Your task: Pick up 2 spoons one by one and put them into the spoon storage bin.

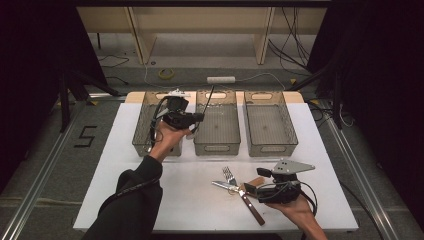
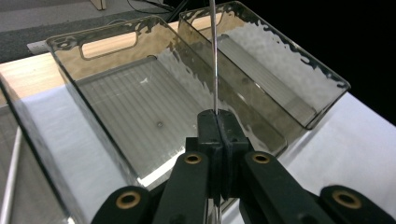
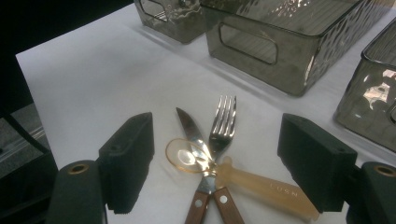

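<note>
We've got a black long sleeve on our left arm, bare hands. Left gripper: matte black, brass-ringed screw holes along the jaw arms, black cable looping off the body. Right gripper: same black build, chunky square pads, grey three-cornered plate on top, black cable behind.

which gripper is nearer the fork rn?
Right. The right gripper hovers open just behind the fork, its fingers flanking the cutlery pile. The left gripper is up at the trays, shut on a thin metal rod over the middle tray.
</note>
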Action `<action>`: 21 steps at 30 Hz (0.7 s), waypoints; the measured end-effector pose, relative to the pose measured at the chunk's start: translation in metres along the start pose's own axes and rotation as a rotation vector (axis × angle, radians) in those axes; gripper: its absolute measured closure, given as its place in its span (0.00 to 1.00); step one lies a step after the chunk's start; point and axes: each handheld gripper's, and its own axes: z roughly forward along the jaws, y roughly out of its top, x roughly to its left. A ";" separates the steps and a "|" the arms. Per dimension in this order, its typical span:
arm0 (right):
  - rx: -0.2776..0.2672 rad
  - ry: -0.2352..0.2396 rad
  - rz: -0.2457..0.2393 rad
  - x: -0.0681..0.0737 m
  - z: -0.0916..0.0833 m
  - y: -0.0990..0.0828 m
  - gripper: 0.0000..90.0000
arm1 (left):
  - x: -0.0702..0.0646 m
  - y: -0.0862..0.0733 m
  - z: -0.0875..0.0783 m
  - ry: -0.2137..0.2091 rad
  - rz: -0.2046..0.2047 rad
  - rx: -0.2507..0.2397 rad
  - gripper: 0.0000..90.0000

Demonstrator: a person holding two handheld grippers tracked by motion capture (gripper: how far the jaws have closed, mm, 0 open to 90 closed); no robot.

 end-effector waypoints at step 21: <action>0.004 0.007 -0.003 0.001 0.001 0.000 0.31 | 0.005 0.000 0.038 0.030 -0.060 0.027 0.99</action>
